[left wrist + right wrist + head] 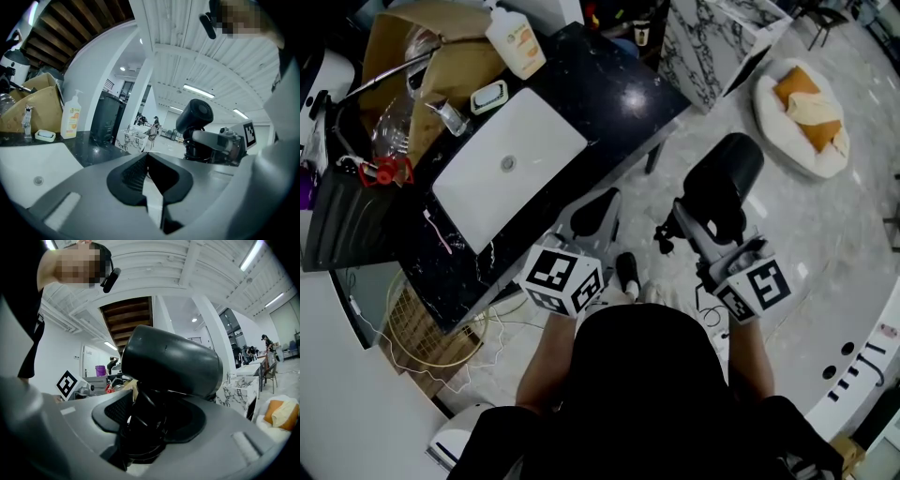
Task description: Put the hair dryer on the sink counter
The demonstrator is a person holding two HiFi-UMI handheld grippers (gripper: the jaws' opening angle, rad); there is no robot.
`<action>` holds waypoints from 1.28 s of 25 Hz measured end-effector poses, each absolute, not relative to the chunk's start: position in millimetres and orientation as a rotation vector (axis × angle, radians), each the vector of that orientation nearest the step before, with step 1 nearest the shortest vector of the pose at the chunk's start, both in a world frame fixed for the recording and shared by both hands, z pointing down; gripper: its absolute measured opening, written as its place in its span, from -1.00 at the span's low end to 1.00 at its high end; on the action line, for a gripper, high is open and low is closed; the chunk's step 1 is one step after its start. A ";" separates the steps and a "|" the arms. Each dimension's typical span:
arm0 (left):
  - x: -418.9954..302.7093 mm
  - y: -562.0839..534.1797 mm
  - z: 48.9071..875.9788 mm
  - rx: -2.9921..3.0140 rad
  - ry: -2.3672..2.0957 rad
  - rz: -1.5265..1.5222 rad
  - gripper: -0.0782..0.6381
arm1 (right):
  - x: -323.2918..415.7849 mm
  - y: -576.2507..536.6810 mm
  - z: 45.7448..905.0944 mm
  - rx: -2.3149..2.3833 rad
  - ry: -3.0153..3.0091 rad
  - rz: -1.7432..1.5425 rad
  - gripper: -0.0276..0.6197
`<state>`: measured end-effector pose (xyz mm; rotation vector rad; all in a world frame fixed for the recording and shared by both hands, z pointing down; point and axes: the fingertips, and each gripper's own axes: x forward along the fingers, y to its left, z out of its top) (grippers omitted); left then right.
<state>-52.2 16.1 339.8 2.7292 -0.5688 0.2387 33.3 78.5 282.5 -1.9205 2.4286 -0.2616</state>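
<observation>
Right gripper (pixel 149 423) clamped on hair dryer (pixel 173 363) handle, carry stage; left gripper (pixel 149 165) closed, empty. Next: reach sink counter (pixel 611 94), set down.

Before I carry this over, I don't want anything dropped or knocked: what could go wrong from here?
1. The right gripper clamps the hair dryer by its handle only, its bulky head above the jaws, over floor: it might tilt or slip out.
2. Bare counter beside the sink basin is narrow, so the dryer could slide into the basin or off the edge.
3. The soap bottle and soap dish near the basin could get knocked.
</observation>
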 end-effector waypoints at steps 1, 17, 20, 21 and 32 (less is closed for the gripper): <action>-52.8 14.4 339.5 2.729 -0.568 0.238 -0.78 | 32.2 76.6 282.4 -1.920 2.430 -0.261 -0.23; -54.4 -22.0 330.6 2.722 -0.609 0.219 -0.78 | 38.4 37.3 273.1 -1.863 2.449 -0.284 -0.23; -50.7 -33.0 328.5 2.719 -0.634 0.222 -0.78 | 43.0 24.1 273.4 -1.842 2.473 -0.285 -0.23; -48.4 -36.2 328.6 2.718 -0.640 0.224 -0.78 | 45.6 20.0 273.8 -1.838 2.479 -0.285 -0.23; -18.8 -81.3 326.6 2.691 -0.731 0.234 -0.78 | 79.1 -37.1 276.9 -1.763 2.550 -0.320 -0.23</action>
